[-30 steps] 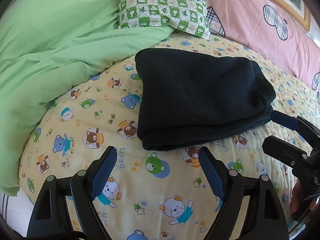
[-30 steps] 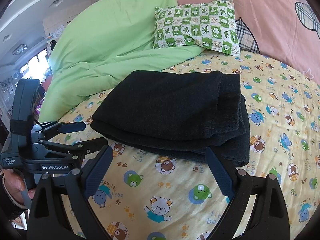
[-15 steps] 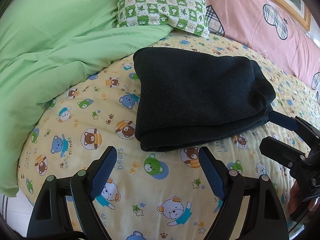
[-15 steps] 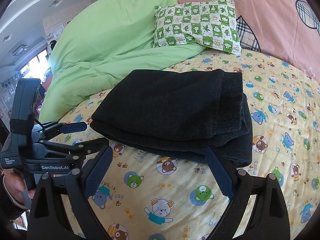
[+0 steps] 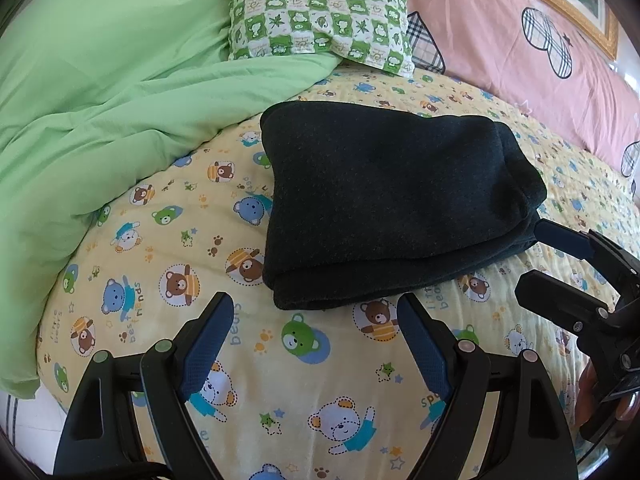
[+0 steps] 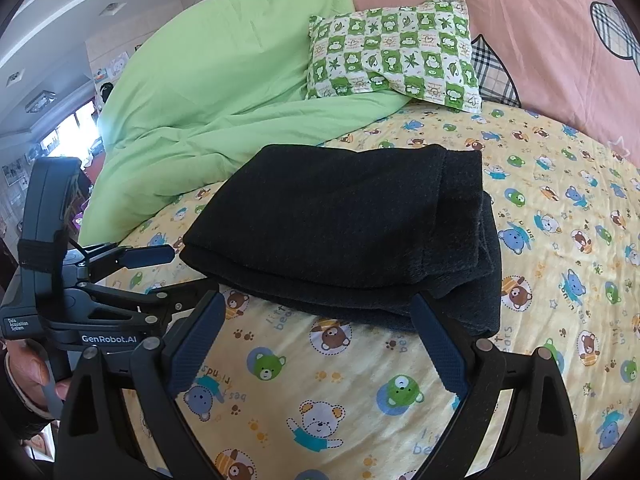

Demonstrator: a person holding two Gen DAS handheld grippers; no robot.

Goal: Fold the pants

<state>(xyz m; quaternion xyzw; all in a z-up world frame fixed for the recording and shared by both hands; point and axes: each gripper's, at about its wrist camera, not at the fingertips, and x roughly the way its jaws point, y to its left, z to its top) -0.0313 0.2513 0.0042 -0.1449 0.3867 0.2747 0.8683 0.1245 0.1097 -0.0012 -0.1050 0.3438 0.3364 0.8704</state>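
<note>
The dark pants (image 5: 392,200) lie folded into a thick rectangle on the yellow bear-print sheet (image 5: 280,360); they also show in the right wrist view (image 6: 344,236). My left gripper (image 5: 316,312) is open and empty, just short of the bundle's near edge. My right gripper (image 6: 316,304) is open and empty, its fingertips close to the bundle's front edge. The right gripper also shows at the right edge of the left wrist view (image 5: 560,264), and the left gripper shows at the left of the right wrist view (image 6: 160,276).
A green duvet (image 5: 100,100) is heaped at the left. A green checked pillow (image 5: 324,16) lies behind the pants. Pink bedding (image 5: 520,48) rises at the back right. The mattress edge drops away at the lower left.
Both grippers have drawn back slightly from the folded pants and stay open. The pants have not moved.
</note>
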